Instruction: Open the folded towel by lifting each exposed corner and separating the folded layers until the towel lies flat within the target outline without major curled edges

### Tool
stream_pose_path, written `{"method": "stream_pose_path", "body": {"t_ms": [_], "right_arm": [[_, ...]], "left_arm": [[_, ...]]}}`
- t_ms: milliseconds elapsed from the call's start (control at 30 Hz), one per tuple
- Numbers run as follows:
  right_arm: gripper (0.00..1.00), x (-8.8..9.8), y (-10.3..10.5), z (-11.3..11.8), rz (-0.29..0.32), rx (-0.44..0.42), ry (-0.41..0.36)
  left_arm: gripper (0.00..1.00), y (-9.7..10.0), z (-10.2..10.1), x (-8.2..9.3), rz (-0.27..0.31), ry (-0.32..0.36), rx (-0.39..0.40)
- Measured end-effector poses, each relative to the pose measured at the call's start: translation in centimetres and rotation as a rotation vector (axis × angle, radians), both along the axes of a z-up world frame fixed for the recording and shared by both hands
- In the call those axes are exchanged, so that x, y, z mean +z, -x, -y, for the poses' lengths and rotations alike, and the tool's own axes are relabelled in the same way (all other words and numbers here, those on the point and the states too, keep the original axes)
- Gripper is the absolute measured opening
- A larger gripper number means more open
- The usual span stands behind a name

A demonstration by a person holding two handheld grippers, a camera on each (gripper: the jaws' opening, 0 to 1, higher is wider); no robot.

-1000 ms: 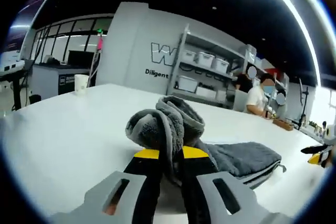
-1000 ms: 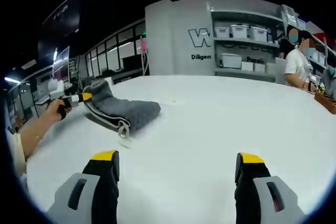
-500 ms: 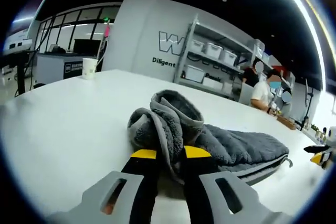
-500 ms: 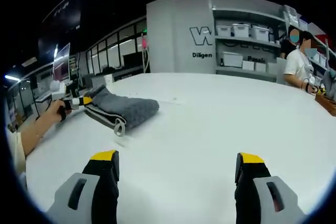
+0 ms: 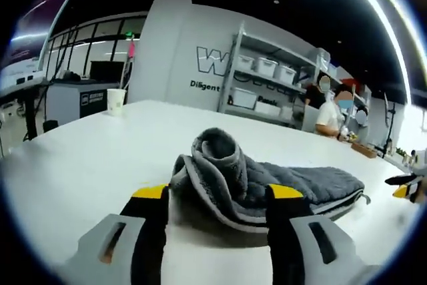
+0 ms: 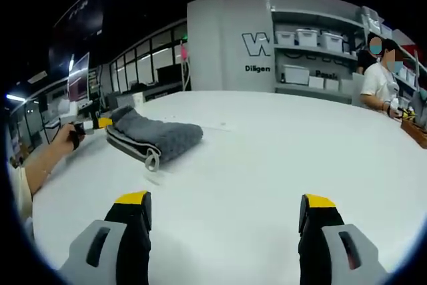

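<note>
A grey towel (image 5: 267, 181) lies folded on the white table (image 5: 80, 158), its near end curled up in a hump. My left gripper (image 5: 217, 193) stands open, jaws spread on either side of that hump, not gripping it. In the right gripper view the same towel (image 6: 155, 137) lies far off to the left, with the left gripper (image 6: 100, 123) and a person's hand (image 6: 63, 139) at its far end. My right gripper (image 6: 225, 201) is open over bare table (image 6: 267, 158), holding nothing. The right gripper's tip (image 5: 402, 189) shows at the right edge of the left gripper view.
A paper cup (image 5: 116, 101) stands at the table's far left. Behind are shelves with white bins (image 5: 263, 85) and people (image 5: 330, 115) at the back right. A small tray (image 6: 415, 128) sits on the table's right edge in the right gripper view.
My left gripper has let go of the towel's corner and opened wide; the lifted fold has dropped lower onto the towel. The right gripper has stayed put.
</note>
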State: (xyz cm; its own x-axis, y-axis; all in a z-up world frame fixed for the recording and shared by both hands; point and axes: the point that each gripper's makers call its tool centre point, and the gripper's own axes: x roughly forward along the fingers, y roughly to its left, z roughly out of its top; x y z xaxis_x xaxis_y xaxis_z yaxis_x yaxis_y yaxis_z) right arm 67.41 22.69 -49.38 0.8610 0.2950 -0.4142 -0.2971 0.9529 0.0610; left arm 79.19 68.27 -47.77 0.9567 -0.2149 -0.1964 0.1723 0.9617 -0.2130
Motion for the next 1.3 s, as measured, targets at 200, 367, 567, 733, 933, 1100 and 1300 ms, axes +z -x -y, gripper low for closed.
{"method": "stream_pose_path", "body": {"t_ms": [200,367,567,733,933,1100,1300], "right_arm": [[0.92,-0.2,0.0,-0.1,-0.008,0.004,0.014],[0.93,-0.2,0.1,-0.2,-0.012,0.010,0.031],[0.93,0.0,0.2,-0.6,-0.009,0.025,0.027],[0.94,0.3,0.2,-1.2,-0.002,0.049,0.032],[0.94,-0.4,0.2,-1.5,-0.025,0.060,0.064],[0.94,-1.1,0.1,-1.8,-0.046,0.075,0.085],[0.91,-0.3,0.2,-1.9,-0.035,0.042,0.158]], "left_arm": [[0.84,0.5,-0.5,1.8,0.045,-0.054,-0.027],[0.95,1.1,-0.4,1.5,-0.004,-0.080,-0.093],[1.00,2.5,0.3,1.2,-0.061,-0.036,-0.183],[1.00,3.6,0.5,2.0,-0.034,-0.047,-0.231],[1.00,4.9,1.4,1.5,-0.050,-0.050,-0.330],[1.00,5.1,1.8,1.3,-0.066,-0.019,-0.365],[1.00,5.6,2.5,0.4,-0.099,-0.037,-0.405]]}}
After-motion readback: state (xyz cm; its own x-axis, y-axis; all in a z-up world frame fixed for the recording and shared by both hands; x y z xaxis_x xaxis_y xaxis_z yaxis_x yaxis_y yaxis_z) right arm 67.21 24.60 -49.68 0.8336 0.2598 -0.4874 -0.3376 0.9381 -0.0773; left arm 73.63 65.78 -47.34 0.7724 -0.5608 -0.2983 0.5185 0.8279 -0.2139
